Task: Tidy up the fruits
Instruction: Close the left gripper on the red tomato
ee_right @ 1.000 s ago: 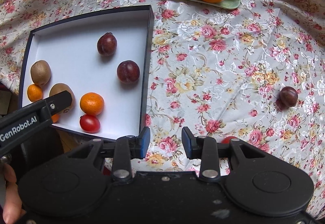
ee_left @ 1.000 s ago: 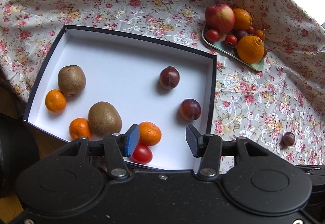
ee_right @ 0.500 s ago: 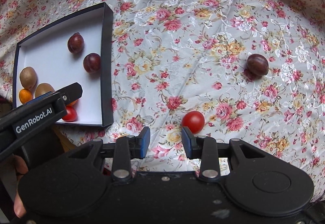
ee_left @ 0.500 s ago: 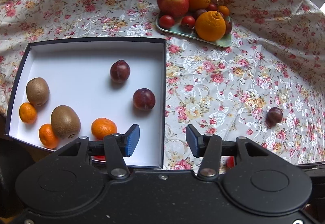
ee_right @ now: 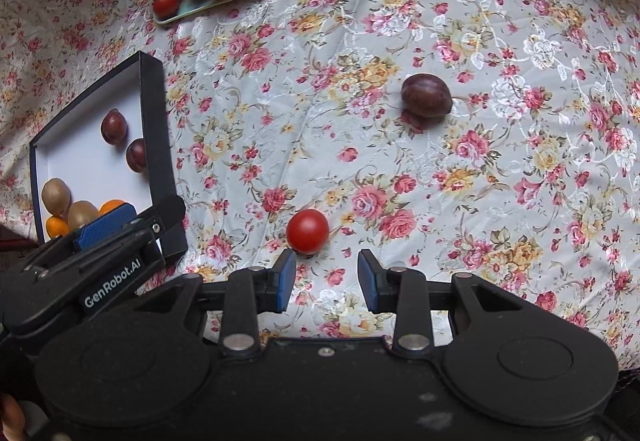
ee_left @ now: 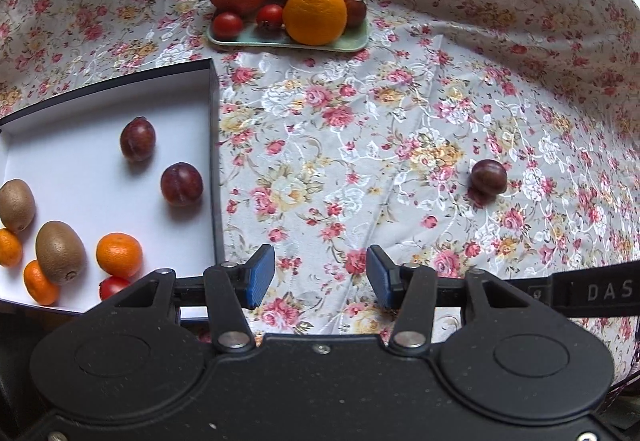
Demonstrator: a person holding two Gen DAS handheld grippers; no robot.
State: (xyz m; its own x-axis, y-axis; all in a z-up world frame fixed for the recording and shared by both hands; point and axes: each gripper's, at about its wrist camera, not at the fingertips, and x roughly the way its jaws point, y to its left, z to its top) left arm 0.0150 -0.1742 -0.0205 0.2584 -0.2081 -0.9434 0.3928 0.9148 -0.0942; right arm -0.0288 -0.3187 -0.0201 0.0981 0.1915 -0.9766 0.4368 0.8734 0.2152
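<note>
Just in front of the right tool (ee_right: 326,277), a small red tomato (ee_right: 307,230) sits on the flowery cloth (ee_right: 480,181) over the bench.

It looks light, round, smooth and soft, so it may roll or squash; hold it gently across its middle. Both tools are apart and hold nothing. A dark plum (ee_right: 426,96) lies farther off. The box (ee_right: 154,129) with fruit is to the left, beside the left tool (ee_left: 320,275). Nothing blocks the tomato.
</note>
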